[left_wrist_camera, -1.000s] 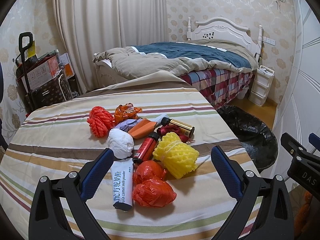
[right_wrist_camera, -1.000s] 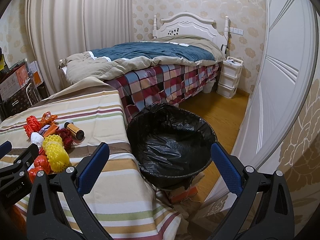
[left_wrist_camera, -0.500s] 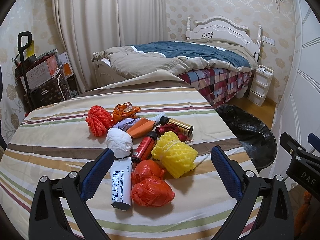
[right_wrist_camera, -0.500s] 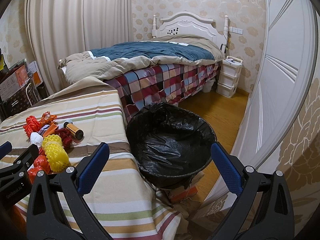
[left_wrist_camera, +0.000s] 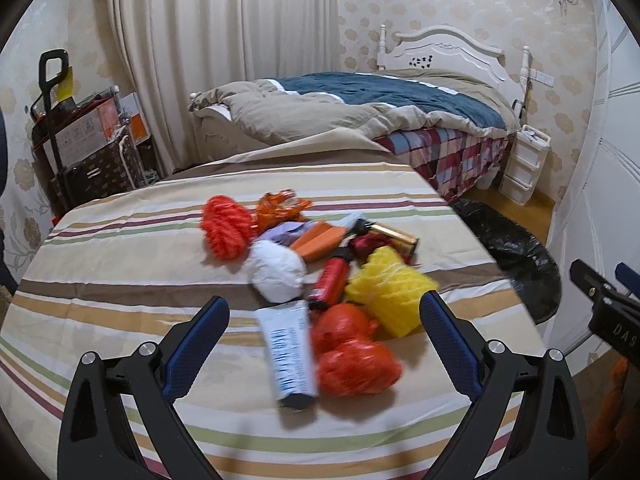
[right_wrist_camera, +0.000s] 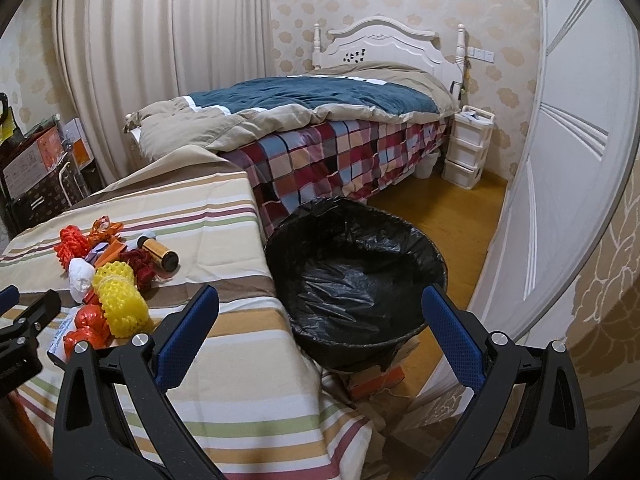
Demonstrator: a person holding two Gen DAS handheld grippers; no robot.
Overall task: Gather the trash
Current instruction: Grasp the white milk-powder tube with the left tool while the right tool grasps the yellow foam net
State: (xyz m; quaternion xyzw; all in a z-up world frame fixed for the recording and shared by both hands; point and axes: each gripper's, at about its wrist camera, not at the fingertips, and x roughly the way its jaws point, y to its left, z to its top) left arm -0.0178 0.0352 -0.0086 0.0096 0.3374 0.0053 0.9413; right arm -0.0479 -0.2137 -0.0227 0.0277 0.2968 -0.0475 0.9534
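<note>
Closer now, left tool (left_wrist_camera: pixel 322 312) faces trash; only right view shows bin (right_wrist_camera: pixel 356 280) inside.

Crumpled trash pile (left_wrist_camera: pixel 320 276) lies beside black-lined bin (right_wrist_camera: pixel 356 276).

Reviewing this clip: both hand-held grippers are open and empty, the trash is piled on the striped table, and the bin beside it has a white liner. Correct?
Not quite: the bin has a black liner, not white, as the right wrist view shows. The rest holds: the left hand-held gripper and the right hand-held gripper are open and empty, and the trash pile lies on the striped table.
</note>
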